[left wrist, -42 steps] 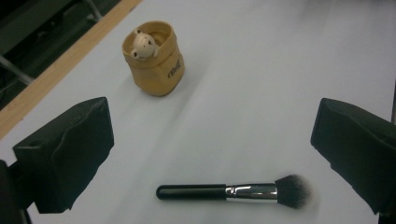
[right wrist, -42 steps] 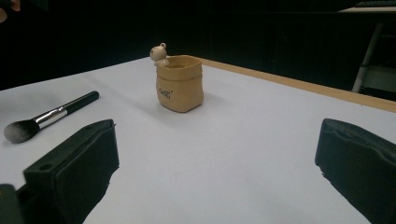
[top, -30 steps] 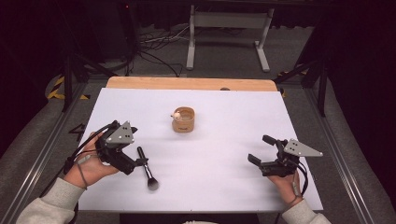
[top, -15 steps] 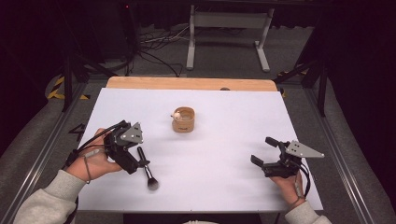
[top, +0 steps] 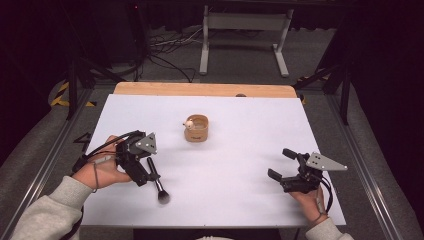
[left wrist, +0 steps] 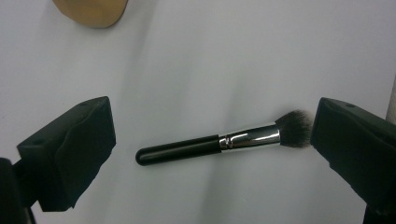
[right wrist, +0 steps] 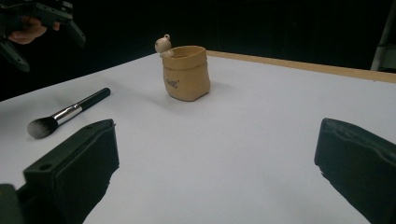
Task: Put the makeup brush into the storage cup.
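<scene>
1. A black-handled makeup brush with a silver ferrule and grey bristle head [top: 156, 182] lies flat on the white table sheet [top: 240, 150], near the left front edge.
2. The left gripper [top: 142, 165] hangs directly over the brush, jaws spread wide and empty; in the left gripper view the brush [left wrist: 224, 140] lies between the jaws without touching either.
3. Key relation: the brush's long axis runs jaw to jaw, not across the gap. Closing as it stands would press it end to end; judged, a quarter turn of the hand is needed.
4. The right gripper [top: 286, 170] rests well apart at the right front, jaws wide, holding nothing. The left hand is much nearer.
5. A small tan pouch-shaped holder with a tiny bear figure on its rim [top: 196, 128] stands upright mid-table, beyond the brush.
</scene>
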The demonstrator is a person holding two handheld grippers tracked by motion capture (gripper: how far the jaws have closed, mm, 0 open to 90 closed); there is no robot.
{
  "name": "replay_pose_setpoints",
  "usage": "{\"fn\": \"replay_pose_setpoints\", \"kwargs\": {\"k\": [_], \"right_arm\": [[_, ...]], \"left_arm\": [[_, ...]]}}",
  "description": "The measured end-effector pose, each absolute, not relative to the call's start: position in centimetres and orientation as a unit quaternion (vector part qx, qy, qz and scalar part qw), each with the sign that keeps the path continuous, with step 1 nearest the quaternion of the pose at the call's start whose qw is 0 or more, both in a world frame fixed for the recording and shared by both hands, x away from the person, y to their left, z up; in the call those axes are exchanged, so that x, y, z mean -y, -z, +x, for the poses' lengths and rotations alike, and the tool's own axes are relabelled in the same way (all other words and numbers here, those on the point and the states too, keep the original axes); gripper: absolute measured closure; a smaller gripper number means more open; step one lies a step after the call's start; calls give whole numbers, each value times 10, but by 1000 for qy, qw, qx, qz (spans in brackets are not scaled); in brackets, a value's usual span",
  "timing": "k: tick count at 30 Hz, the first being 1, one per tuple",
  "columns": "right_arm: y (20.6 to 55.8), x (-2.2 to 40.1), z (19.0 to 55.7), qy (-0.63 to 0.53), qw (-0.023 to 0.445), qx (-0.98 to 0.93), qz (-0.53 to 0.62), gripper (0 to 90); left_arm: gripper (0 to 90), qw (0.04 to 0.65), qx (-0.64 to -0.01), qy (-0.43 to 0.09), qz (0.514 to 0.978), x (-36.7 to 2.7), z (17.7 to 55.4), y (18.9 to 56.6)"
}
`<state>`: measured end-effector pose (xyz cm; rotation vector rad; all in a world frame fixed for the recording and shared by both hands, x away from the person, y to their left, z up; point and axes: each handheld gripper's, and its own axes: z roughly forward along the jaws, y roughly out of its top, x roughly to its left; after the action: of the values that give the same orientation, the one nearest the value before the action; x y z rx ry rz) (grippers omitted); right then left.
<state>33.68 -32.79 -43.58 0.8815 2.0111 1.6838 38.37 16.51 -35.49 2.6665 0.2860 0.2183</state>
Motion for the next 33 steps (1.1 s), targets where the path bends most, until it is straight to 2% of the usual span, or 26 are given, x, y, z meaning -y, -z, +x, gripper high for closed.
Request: {"fn": "replay_pose_setpoints", "kwargs": {"k": [16, 24, 33], "right_arm": [[436, 326, 336, -600, 176, -715, 311, 2], [436, 327, 335, -601, 175, -714, 312, 2], [437, 327, 336, -603, 172, -714, 311, 2]], "left_arm": [[17, 186, -88, -57, 977, -161, 394, 364], [20, 147, -78, -57, 984, -158, 396, 373], [24, 143, -64, -43, 987, -157, 398, 381]]}}
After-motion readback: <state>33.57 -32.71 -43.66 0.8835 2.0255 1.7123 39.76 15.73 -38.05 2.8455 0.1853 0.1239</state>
